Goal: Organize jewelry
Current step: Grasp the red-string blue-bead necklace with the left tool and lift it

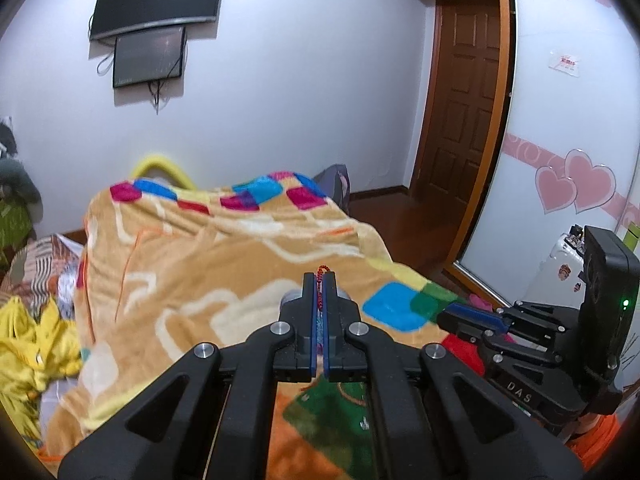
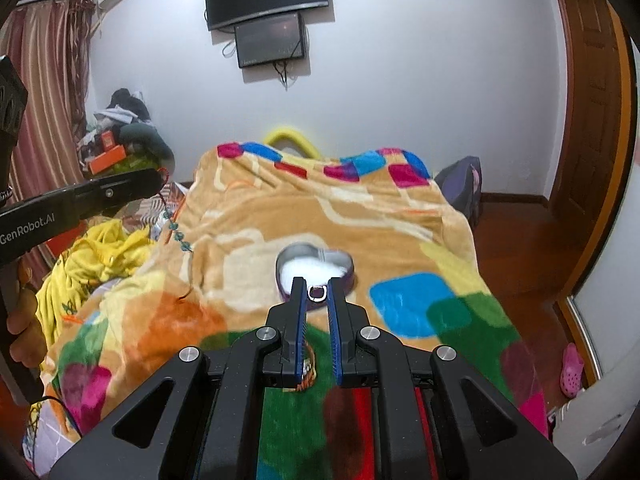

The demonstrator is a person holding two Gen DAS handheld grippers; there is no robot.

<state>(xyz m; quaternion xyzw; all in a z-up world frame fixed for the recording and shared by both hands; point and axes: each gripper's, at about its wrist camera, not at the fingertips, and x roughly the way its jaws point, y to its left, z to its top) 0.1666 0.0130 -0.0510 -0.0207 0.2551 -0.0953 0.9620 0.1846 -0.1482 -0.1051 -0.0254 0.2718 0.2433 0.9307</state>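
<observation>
My left gripper (image 1: 319, 278) is shut on a red-cord beaded bracelet (image 1: 321, 276), held above the blanket. In the right wrist view the left gripper (image 2: 158, 178) is at the left, and the bracelet (image 2: 176, 230) hangs from it with green beads. My right gripper (image 2: 317, 283) is shut on a small purple and silver ring (image 2: 317, 293), just in front of a heart-shaped tin (image 2: 348, 270) with white padding. In the left wrist view the right gripper (image 1: 444, 316) is at the right, seen side-on. A woven bracelet (image 2: 309, 368) lies under the right fingers.
A colourful patchwork blanket (image 2: 260, 216) covers the bed. Yellow clothes (image 2: 100, 256) lie at the left. Two wall screens (image 2: 268, 12), a wooden door (image 1: 468, 92), a wardrobe with pink hearts (image 1: 576, 188) and a purple bag (image 2: 460, 188) surround the bed.
</observation>
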